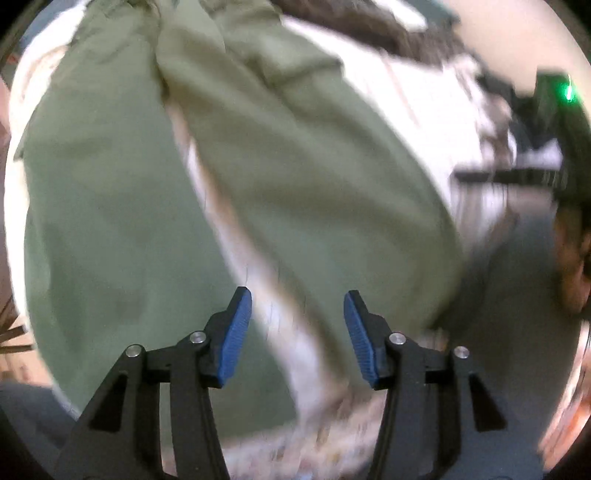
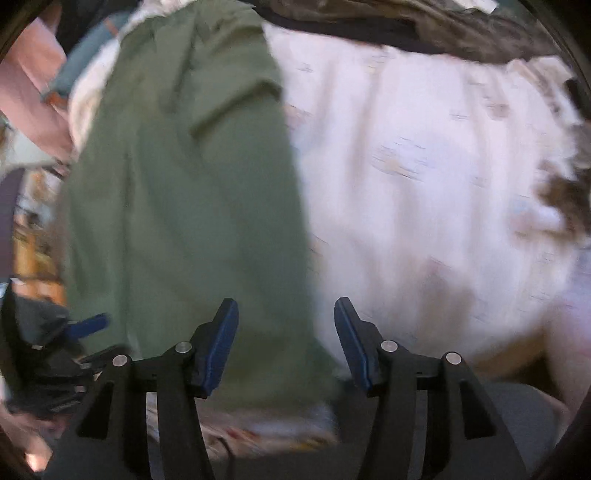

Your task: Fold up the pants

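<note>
Olive green pants (image 1: pixel 110 221) lie flat on a white bedsheet, the two legs spread in a narrow V with a strip of sheet between them. My left gripper (image 1: pixel 297 295) hangs open over that strip near the leg ends, with nothing pressed between its blue pads. In the right wrist view one pant leg (image 2: pixel 192 203) runs up the left half. My right gripper (image 2: pixel 286 306) stands open over that leg's right edge near the hem, gripping nothing. The left gripper's blue finger (image 2: pixel 88 325) shows at the lower left. Both views are blurred.
The white patterned sheet (image 2: pixel 424 184) spreads wide to the right of the pants. A dark brown blanket (image 2: pixel 443 33) lies along the far side. A dark device with a green light (image 1: pixel 554 110) and a person's head (image 1: pixel 572 258) are at the right edge. The bed's near edge (image 2: pixel 277 424) runs below the hems.
</note>
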### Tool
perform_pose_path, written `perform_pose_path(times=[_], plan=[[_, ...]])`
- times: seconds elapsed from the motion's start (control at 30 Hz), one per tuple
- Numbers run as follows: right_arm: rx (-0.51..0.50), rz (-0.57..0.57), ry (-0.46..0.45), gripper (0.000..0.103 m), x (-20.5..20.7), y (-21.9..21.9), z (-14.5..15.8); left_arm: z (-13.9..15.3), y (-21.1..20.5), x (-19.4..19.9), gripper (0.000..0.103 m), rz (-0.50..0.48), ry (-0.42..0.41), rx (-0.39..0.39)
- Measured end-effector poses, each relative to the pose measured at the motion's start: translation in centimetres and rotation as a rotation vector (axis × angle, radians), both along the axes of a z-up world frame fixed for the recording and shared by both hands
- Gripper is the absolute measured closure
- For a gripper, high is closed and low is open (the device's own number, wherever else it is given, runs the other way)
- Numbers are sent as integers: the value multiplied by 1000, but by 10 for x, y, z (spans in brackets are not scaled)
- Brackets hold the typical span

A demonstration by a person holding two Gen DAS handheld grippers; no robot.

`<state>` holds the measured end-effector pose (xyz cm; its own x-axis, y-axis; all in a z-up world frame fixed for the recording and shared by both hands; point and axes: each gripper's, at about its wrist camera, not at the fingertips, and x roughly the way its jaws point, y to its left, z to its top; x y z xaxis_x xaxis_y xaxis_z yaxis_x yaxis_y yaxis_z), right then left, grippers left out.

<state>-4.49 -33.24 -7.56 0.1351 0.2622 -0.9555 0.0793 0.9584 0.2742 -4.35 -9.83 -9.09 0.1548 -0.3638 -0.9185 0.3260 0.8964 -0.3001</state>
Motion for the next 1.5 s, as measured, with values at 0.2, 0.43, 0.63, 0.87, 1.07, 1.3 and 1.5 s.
perform_pose_path(times=[0.2,0.43,0.63,0.87,1.07,1.3,1.5], plan=[[-2,-55,62,57,28,27,-55,-50,-29,26,55,6,70,-54],[-73,-141,108,61,29,8,-22,-40,-11,21,53,-26,99,-58],[95,-124,-61,59,62,5,33,17,27,39,28,51,-100,-28],[142,-101,-235,52,110,18,70,49,108,96,21,223,-280,90],[83,-39,-337,46,182,32,78,42,161,157,21,382,-363,136],[111,-50,-335,46,306,32,56,-3,179,252,21,545,-417,148],[-9,-61,-325,46,415,41,32,-42,185,299,21,609,-489,118]])
